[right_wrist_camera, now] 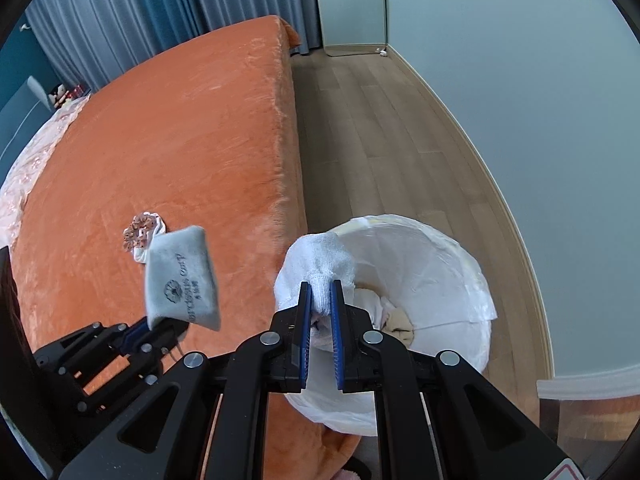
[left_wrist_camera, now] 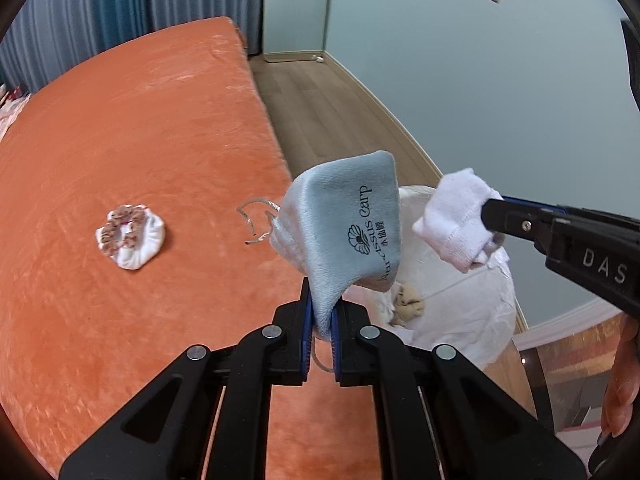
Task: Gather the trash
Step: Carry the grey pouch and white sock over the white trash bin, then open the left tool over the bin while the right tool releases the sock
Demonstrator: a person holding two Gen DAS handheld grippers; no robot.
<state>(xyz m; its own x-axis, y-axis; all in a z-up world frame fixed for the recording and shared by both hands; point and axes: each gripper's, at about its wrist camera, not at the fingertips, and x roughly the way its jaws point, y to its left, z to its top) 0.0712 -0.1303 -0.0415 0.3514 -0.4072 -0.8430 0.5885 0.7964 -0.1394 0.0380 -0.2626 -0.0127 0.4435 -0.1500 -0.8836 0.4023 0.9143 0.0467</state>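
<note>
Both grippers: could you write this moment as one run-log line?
left gripper: shut on grey pouch | right gripper: shut on white cloth | bin: beside bed, below cloth | scrunchie: on bed

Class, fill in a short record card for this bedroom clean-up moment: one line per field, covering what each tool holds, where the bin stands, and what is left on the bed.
Left tool: shut on a grey pouch
Right tool: shut on a white cloth
Bin: white-lined, on the floor beside the bed, some scraps already inside
Bed: orange cover
Left on bed: hair scrunchie, thin clear strip
</note>
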